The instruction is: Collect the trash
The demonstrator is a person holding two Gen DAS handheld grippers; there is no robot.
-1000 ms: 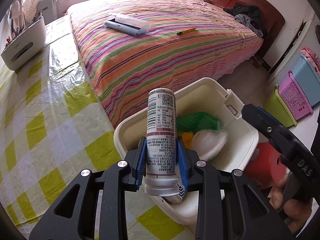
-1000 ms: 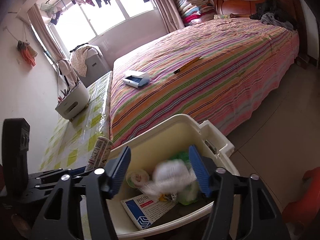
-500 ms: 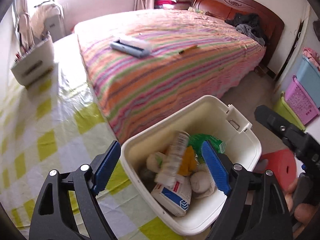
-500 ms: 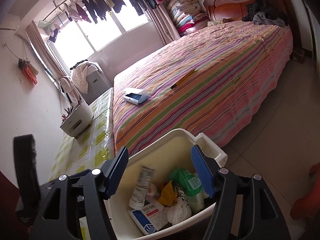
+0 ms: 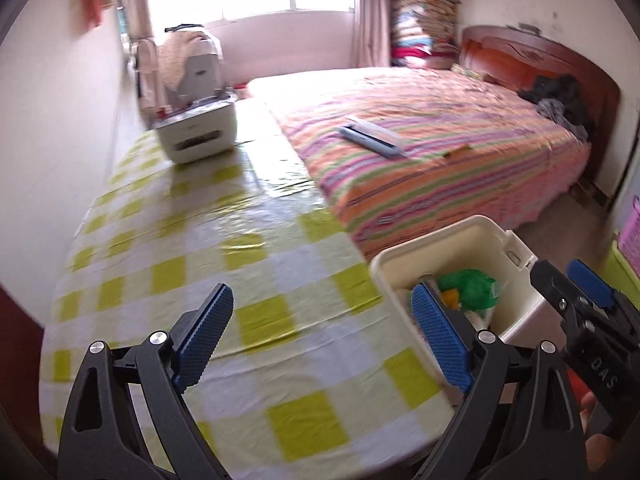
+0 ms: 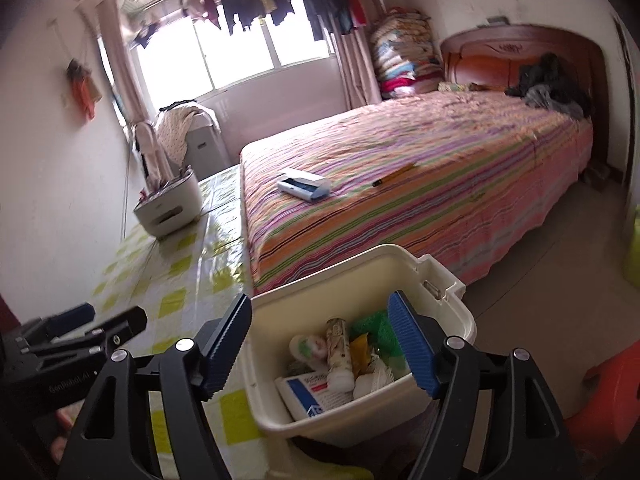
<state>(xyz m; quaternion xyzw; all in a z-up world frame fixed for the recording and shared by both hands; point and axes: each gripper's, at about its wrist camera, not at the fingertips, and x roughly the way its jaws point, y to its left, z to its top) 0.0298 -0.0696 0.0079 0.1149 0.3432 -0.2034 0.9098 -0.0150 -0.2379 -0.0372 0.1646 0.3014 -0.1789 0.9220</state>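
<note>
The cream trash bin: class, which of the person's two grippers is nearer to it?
Right. The right gripper hangs open directly over the cream trash bin; the left gripper, also open, sits beside it above the checked tablecloth.

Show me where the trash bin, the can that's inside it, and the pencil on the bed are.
trash bin (image 6: 320,276): right wrist view, far inner wall.
can (image 6: 338,354): right wrist view, middle of its printed side.
pencil (image 6: 394,176): right wrist view, middle of the shaft.
</note>
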